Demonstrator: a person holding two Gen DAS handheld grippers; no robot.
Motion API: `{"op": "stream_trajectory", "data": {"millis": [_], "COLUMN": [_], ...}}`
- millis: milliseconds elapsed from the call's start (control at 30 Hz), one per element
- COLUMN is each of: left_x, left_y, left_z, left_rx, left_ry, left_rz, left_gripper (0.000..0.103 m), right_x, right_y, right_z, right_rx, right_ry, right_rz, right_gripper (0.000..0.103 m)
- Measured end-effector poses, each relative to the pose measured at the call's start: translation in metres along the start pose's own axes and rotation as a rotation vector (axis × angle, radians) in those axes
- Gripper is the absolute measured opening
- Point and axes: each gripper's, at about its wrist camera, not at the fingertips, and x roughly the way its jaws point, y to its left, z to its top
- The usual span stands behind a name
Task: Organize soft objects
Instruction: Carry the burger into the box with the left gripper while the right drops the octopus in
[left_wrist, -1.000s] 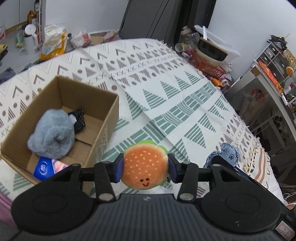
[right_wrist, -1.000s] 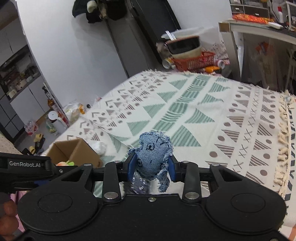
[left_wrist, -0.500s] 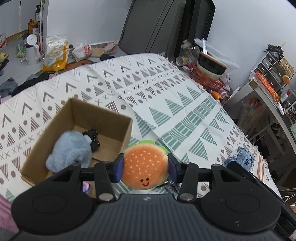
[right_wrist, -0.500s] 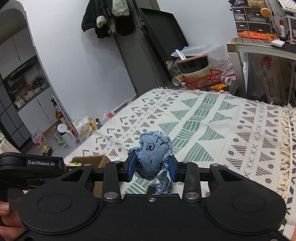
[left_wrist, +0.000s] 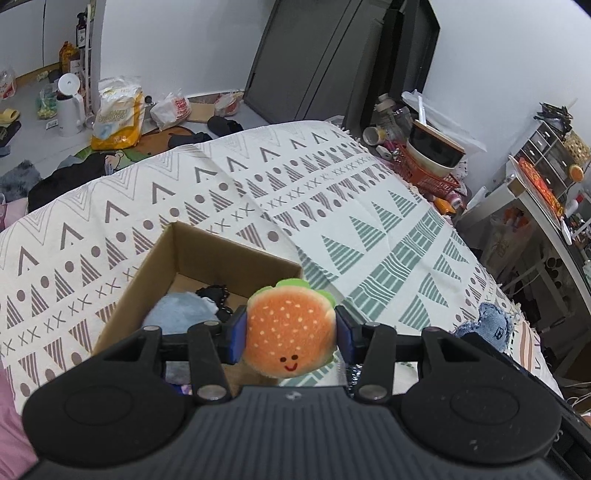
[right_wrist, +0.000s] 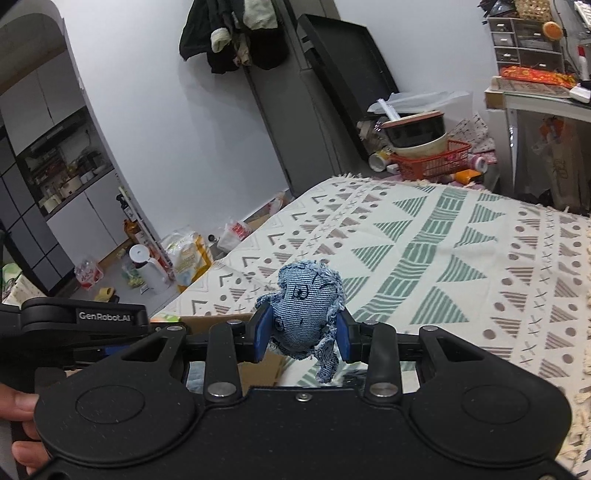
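Left gripper (left_wrist: 290, 334) clamps a plush burger (left_wrist: 290, 330) between its blue pads, smiley face toward the camera, green lettuce edge at the top. Burger is held in the air over the near right corner of an open cardboard box (left_wrist: 207, 258) that sits on a patterned blanket (left_wrist: 369, 221). Inside the box: a grey fluffy toy (left_wrist: 179, 314) and a small black item (left_wrist: 216, 295), touching or just beside each other; more stuff at the box's near end is hidden behind the gripper. Right gripper (right_wrist: 301, 332) is closed around a blue denim toy (right_wrist: 308, 308) with a drawn face, frayed edges, one flap hanging down below the pads. It is held above the blanket, just right of the box, whose edge (right_wrist: 210, 319) shows behind the left finger. In the left wrist view the denim toy (left_wrist: 491, 326) shows at the right, well clear of the box. Fingers of a hand (right_wrist: 22, 424) show at the right wrist view's lower left edge.
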Motion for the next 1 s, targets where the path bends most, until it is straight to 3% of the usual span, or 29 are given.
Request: {"op": "stream_trajectory", "data": {"millis": [600,767,1000], "left_x": [0.037,0.035,0.035], "left_y": [0.054,0.066,0.082], "left_z": [-0.012,-0.010,-0.011], "left_rx": [-0.089,-0.105,-0.161], "left_ry": [0.138,0.146,0.160], "left_rz": [-0.028,-0.020,-0.064], "left_gripper": [0.054,0.054,0.056], "right_x": [0.052,0.065,0.071], "right_y": [0.050,0.065,0.077], "right_z": [-0.017,-0.024,-0.030], "right_rx": [-0.038,-0.061,-0.083], "right_ry": [0.102,0.136,0.157], "right_rz": [0.046,0.046,0.031], "right_gripper": [0.036,0.036,0.037]}}
